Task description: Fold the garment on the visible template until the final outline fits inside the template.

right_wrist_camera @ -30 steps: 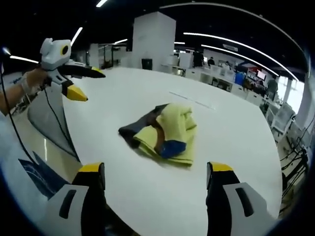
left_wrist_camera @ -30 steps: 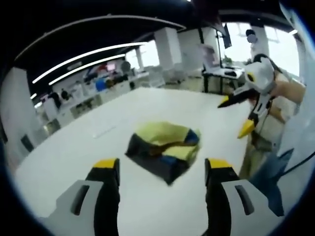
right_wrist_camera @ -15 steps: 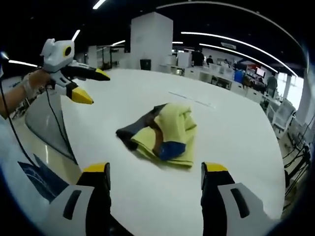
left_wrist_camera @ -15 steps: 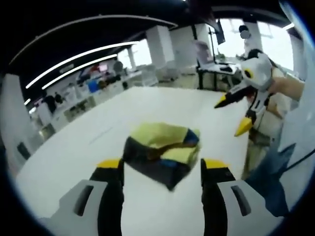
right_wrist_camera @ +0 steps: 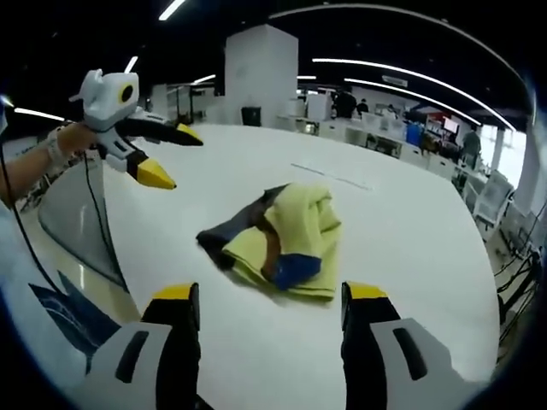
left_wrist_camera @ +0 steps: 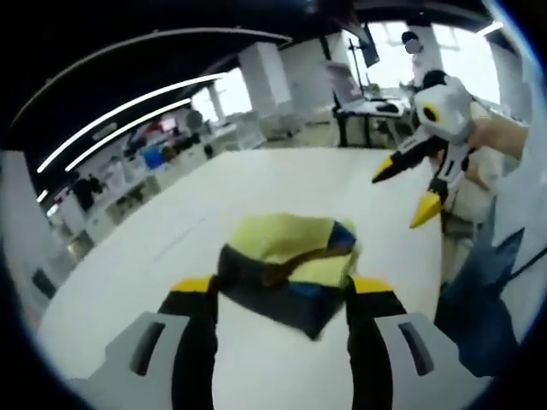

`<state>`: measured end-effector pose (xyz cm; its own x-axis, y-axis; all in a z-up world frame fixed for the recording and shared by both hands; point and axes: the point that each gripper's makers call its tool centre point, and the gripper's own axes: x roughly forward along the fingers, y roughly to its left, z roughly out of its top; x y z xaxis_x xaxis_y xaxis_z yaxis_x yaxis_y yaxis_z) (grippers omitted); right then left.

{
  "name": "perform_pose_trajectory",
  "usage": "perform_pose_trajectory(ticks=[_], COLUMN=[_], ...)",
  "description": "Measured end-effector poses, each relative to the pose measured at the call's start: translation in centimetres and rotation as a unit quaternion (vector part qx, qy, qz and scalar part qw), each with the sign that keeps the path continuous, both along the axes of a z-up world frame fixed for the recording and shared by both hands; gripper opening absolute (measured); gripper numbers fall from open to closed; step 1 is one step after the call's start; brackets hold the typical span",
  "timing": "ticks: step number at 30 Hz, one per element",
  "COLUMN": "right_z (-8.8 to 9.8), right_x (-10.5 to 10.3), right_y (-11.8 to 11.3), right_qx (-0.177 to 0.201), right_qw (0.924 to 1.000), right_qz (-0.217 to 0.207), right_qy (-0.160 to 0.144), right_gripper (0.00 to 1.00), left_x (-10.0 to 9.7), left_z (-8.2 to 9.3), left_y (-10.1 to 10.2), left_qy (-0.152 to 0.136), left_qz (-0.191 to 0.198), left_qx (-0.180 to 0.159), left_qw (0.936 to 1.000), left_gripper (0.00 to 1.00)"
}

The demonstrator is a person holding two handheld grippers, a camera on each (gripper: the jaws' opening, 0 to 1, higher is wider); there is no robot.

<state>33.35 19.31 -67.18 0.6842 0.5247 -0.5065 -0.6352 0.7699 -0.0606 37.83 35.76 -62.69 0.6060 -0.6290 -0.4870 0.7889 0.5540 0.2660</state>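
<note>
I see bare table (right_wrist_camera: 410,248) all round the bunched garment (right_wrist_camera: 282,239); the left tool (right_wrist_camera: 167,158) hangs above its near edge

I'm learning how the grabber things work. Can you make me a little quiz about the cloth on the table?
1. True or false: the garment lies flat and spread out on the white table.
2. Which colour covers most of the garment's top? A) red B) yellow C) green
3. Fill in: both the left gripper and the right gripper have their jaws ____ and hold nothing.

Key
1. False. It lies in a crumpled heap.
2. B. Yellow, with dark and blue patches.
3. Open. In the right gripper view the garment lies beyond the jaws; in the left gripper view it sits between the jaw tips, but they are not closed on it.
</note>
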Motion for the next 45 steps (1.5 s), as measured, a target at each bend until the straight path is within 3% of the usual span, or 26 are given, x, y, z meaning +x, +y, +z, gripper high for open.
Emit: perform_pose_trajectory(ticks=[5,15,18,21,26,30,45], right_z=[-0.1,-0.3,-0.3,-0.4,-0.9,-1.2,-2.6], right_x=[0.5,1.3,1.6,1.8,1.9,1.9,2.4], right_y=[0.2,0.4,0.5,0.6,0.8,1.0,1.0], right_qx=[-0.004,0.002,0.005,0.008,0.005,0.009,-0.006], right_qw=[1.0,0.9999,0.9999,0.9999,0.9998,0.9998,0.9997], right_qz=[0.008,0.013,0.013,0.013,0.015,0.016,0.017], right_qy=[0.001,0.003,0.004,0.004,0.008,0.013,0.016], right_gripper=[0.63,0.56,0.55,0.54,0.52,0.51,0.42], left_x=[0.8,2.0,2.6,3.1,3.6,4.3,5.5], left_z=[-0.6,-2.0,-2.4,-2.8,-4.0,-4.2,-6.1], left_y=[-0.3,-0.5,-0.2,-0.6,-1.0,-1.2,-1.4], left_qy=[-0.004,-0.001,-0.012,-0.01,-0.015,-0.028,-0.032], left_qz=[-0.009,-0.016,-0.022,-0.03,-0.047,-0.047,-0.066], left_qx=[0.01,0.026,0.054,0.051,0.082,0.085,0.119], left_qw=[0.9999,0.9995,0.9983,0.9982,0.9954,0.9949,0.9902], left_gripper=[0.59,0.55,0.52,0.51,0.5,0.48,0.42])
